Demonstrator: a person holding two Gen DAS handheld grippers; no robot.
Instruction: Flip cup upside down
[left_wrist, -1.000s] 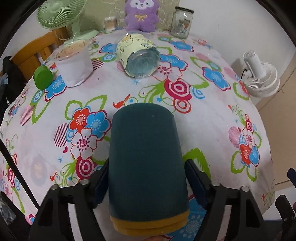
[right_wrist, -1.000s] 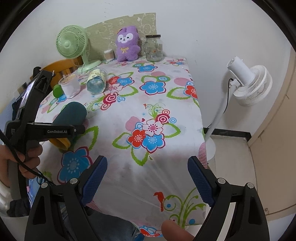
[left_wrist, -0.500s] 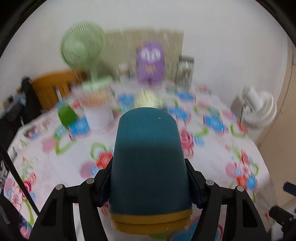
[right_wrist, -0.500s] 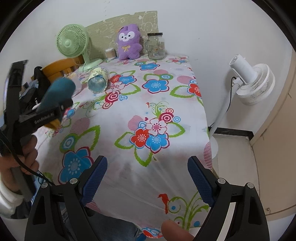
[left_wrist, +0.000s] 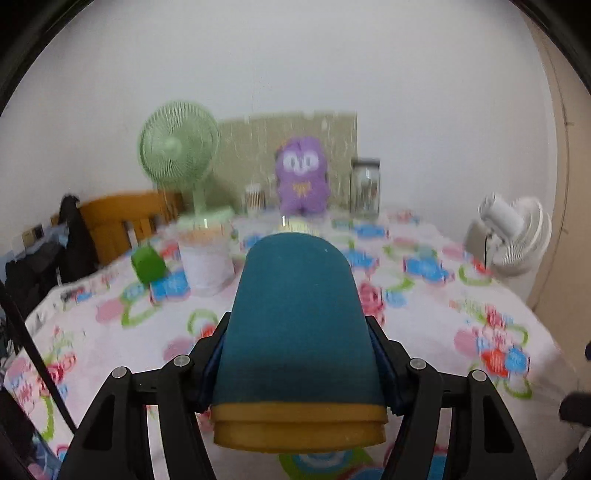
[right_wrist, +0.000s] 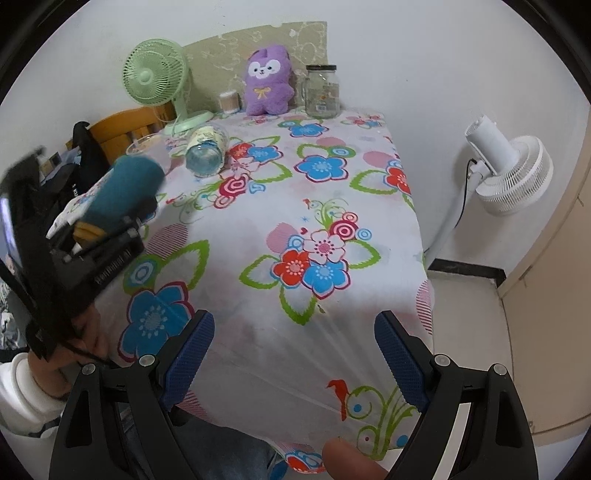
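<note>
My left gripper (left_wrist: 297, 354) is shut on a teal cup (left_wrist: 297, 325) with a yellow rim. It holds the cup in the air above the near left part of the floral table, lying along the fingers with the closed base pointing away and the yellow rim toward the camera. In the right wrist view the teal cup (right_wrist: 123, 188) tilts base-up in the left gripper (right_wrist: 110, 221). My right gripper (right_wrist: 295, 354) is open and empty over the table's near edge.
On the table (right_wrist: 325, 184) stand a green fan (right_wrist: 155, 74), a purple plush toy (right_wrist: 267, 81), a glass jar (right_wrist: 321, 92), a clear cup lying on its side (right_wrist: 205, 153), a white cup (left_wrist: 205, 258) and a green lid (left_wrist: 147, 264). A white fan (right_wrist: 506, 170) stands right of the table.
The left gripper has lifted the teal cup off the table and tilted it up, its base swinging away. The right gripper has stayed still and open.
</note>
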